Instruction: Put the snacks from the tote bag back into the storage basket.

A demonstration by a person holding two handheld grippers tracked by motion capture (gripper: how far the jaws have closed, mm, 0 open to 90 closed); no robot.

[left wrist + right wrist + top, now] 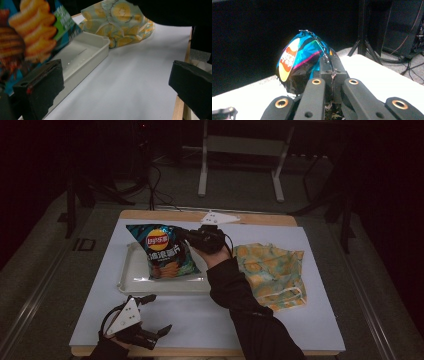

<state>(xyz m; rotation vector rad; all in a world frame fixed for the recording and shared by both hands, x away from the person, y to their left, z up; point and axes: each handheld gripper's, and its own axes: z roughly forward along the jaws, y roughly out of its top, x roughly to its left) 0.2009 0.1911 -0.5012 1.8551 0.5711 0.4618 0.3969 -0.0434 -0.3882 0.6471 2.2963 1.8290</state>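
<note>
Chip bag [162,251] — a blue foil packet — hangs from the right gripper [192,236], whose jaws are pressed together on the crimped seam at one top corner; in the right gripper view the bag [299,60] bulges just beyond the pinched pads. Its body reaches down from that gripper into the white tray [130,277], where the lower edge seems to rest on the tray floor.

I judge the bag light, puffed with air and slick — the foil crumples under any squeeze, and the chips inside would break if clamped across the belly. The flat seam is the sound place to hold it, as it is held now.

The left gripper [150,317] waits on the near side of the tray, jaws apart with nothing between them; ahead of it lies the tray's long wall [82,66], with the bag's printed face [30,37] close above its left jaw. A yellow patterned cloth [272,272] lies crumpled on the white table sheet [200,320], beyond the person's dark sleeve [235,290], apart from the tray. Nothing blocks the bag's way down; only the tray's rim could snag its lower corner.
</note>
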